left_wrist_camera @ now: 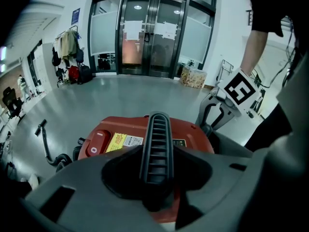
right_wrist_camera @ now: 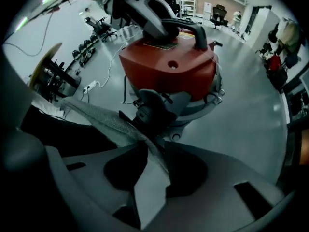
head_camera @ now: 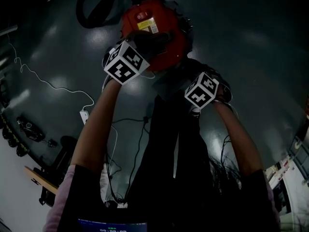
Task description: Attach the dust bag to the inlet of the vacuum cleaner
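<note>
The red vacuum cleaner stands on the grey floor. My left gripper is shut on its black ribbed handle from above. The grey mesh dust bag runs from the left to the grey inlet fitting on the vacuum's front. My right gripper points down beside the inlet. A thin edge of the bag passes between its jaws, which stand apart. In the left gripper view the right gripper shows just beyond the vacuum body.
A black hose curls on the floor behind the vacuum. A white power strip with cables lies to the left. Dark equipment lines the left wall. Glass doors stand far off.
</note>
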Tool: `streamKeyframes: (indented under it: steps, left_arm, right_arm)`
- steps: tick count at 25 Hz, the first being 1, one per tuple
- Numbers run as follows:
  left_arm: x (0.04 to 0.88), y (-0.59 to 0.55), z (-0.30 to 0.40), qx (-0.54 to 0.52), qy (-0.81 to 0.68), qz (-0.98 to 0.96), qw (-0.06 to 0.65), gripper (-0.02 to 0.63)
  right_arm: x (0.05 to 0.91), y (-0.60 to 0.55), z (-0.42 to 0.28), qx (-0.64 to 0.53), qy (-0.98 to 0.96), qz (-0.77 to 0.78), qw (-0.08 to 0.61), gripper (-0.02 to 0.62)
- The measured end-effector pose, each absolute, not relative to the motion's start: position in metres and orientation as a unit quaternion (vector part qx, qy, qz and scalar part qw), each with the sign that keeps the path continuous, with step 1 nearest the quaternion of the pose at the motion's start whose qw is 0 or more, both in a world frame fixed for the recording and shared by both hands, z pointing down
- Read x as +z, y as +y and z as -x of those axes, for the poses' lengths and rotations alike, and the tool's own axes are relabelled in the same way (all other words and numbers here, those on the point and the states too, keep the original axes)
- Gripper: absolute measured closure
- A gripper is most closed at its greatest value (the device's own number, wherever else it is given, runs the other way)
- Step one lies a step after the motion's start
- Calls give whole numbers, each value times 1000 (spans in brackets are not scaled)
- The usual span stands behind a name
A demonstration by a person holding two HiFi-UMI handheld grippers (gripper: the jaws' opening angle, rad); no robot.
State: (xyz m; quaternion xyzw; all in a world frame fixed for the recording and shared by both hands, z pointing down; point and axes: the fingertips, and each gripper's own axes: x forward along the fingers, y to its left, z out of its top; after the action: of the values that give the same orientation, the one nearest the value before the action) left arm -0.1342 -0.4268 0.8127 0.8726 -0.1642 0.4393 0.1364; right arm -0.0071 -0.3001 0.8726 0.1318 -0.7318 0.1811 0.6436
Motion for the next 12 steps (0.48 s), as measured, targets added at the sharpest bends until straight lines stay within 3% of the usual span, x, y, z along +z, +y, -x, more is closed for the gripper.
streamKeyframes:
  steps: [6,9,12]
  left_arm:
    - [809,-423,132,431,-146,-878,146,444]
    - [807,-421,135,429,-148,-876,162,405]
    - [796,-424,137,419,-177,-875,167,405]
  right_arm:
    - [863,-293,4,158,-735,-124,648,483]
    - [855,-284,6,160,-748,-110,635,423]
    - [845,-283,0,169,-753,-122,624,417]
